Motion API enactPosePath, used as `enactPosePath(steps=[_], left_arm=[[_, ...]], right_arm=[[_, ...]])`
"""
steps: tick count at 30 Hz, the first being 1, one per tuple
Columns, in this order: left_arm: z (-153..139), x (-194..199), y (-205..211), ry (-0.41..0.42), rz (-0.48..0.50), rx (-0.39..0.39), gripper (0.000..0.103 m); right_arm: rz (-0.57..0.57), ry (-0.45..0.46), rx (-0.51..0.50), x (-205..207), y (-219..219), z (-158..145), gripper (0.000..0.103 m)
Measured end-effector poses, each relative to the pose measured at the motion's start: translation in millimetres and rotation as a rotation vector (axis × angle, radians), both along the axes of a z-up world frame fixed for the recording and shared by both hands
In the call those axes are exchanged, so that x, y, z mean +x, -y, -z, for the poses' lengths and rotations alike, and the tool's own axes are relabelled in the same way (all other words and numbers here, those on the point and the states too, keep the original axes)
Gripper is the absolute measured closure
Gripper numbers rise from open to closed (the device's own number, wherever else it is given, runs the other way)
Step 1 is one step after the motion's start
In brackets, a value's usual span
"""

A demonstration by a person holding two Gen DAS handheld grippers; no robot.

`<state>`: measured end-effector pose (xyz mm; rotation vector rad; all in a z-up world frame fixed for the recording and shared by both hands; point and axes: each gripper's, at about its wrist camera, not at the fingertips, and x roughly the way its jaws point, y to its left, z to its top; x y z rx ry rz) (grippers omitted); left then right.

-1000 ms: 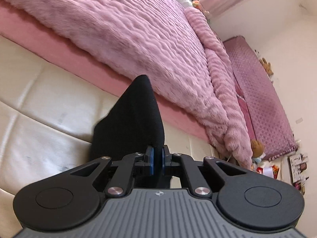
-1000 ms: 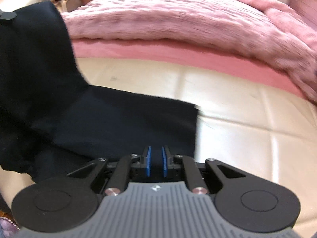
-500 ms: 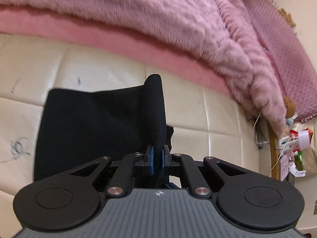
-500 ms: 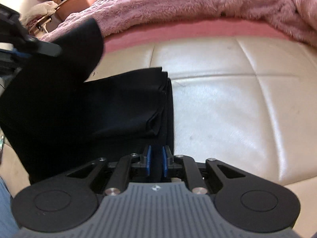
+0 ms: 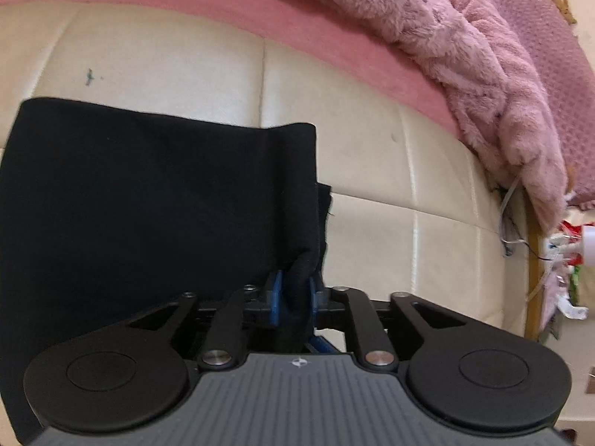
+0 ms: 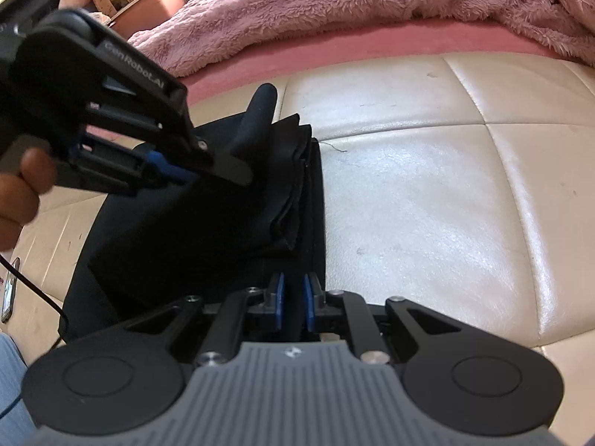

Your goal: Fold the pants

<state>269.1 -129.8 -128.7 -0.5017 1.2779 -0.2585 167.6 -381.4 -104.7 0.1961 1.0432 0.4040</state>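
Observation:
The black pants (image 5: pixel 156 200) lie folded on the cream leather cushion (image 5: pixel 372 171). My left gripper (image 5: pixel 295 297) is shut on a bunched corner of the pants at the fold's right edge, low over the cushion. In the right wrist view the pants (image 6: pixel 208 230) show stacked layers with edges lined up on the right. My right gripper (image 6: pixel 292 306) is shut on the near edge of the pants. The left gripper (image 6: pixel 193 174) shows there at upper left, held in a hand, a hump of cloth rising beyond it.
A fluffy pink blanket (image 5: pixel 465 48) on a pink mattress (image 5: pixel 260 26) borders the cushion at the back. Clutter and cables (image 5: pixel 557 260) sit at the far right. A phone (image 6: pixel 9 290) and a black cable (image 6: pixel 41 297) lie left of the pants.
My left gripper has carried its raised corner of the pants down and over onto the lower layer, so the fold now lies nearly flat. My right gripper has kept its hold on the near edge.

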Motion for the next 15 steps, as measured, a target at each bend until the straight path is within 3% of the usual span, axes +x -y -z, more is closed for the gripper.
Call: enactPosePath(steps=[5,9,12,15], left_arm=[[-21.3,-16.4,-10.0,0.056,0.048,-0.047,0.083],[-37.6,-34.6,-37.0,0.15,0.041,0.033,0.083],[-43.0,-47.7,-66.8,0.193,0.01,0.097,0.083],[-40.6,-58.3,-97.9,0.192,-0.044,0.106,0.083]], right_arm=[[0.057,0.03,-0.008,-6.6,7.2,-18.5,0.089],[0.108,0.066,0.072,-9.8,16.7,-33.6,0.071],[0.131,0.048,0.164,-3.9,18.3,-33.3,0.07],[0.131,0.035,0.186,9.2,9.6,-28.4,0.071]])
